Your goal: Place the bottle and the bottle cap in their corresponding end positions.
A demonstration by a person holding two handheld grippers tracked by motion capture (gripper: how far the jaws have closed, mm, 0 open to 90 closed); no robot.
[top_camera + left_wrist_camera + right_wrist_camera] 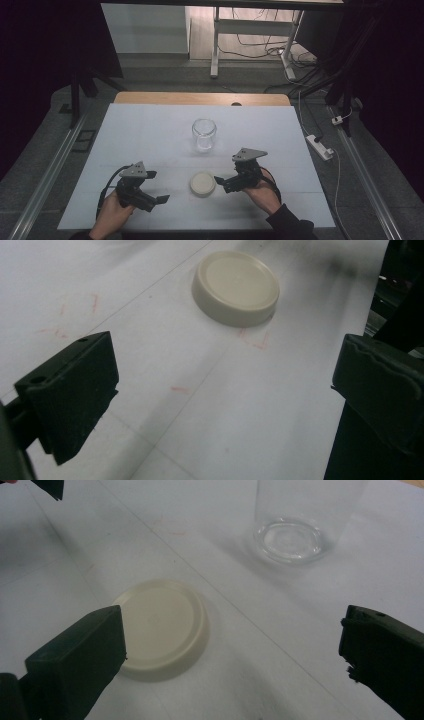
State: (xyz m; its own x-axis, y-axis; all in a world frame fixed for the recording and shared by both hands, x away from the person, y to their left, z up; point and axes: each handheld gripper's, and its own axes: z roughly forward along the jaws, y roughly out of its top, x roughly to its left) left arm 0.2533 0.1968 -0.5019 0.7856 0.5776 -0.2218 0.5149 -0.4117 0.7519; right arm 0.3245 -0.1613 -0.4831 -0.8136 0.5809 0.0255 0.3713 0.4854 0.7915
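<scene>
Black tongs come in from the near edge of the white worktop (150, 130), one pair in each of the person's hands; the left tongs (159, 199) hang spread and empty just above the surface, pointing toward the middle, while the right tongs (220, 181) are spread too, gripping nothing, their tips just beside a cream jar lid (203, 183); that lid lies flat between the two pairs, closer to the right one; in the right gripper view the lid (162, 629) sits just ahead of the near jaw, off to one side of the gap and not between the jaws; in the left gripper view the same lid (236, 287) lies farther off, ahead of the wide-open jaws; beyond it, toward the far side of the worktop, stands an empty clear glass jar (204, 135), upright, mouth up, well apart from the lid.

Judging from this, the step in hand is picking up the lid with the right tongs; to do it well, shift them sideways until the lid is centred in the gap, lower the tips to the worktop so they catch the shallow rim, and close on opposite edges, keeping the lid level for the jar; faint red marks (254, 340) sit by the lid.
</scene>
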